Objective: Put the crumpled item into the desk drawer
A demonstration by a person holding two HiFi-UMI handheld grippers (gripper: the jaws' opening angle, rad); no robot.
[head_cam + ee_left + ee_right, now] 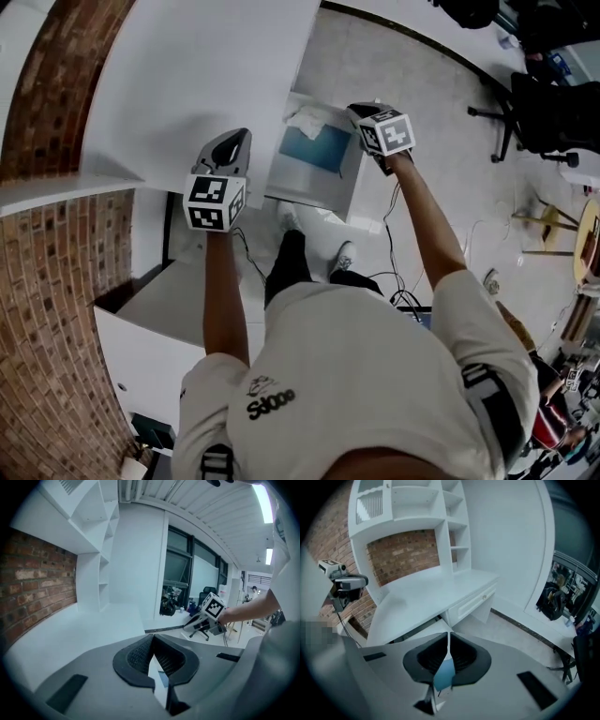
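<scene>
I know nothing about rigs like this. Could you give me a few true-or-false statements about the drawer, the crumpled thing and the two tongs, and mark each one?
1. The desk drawer is pulled open. True.
2. The crumpled item lies on the desk top. False: it lies inside the open drawer, in a corner.
3. The right tongs are gripping the crumpled item. False: their jaws are together with nothing between them.
4. The left tongs are held over the white desk top, with their jaws together. True.
</scene>
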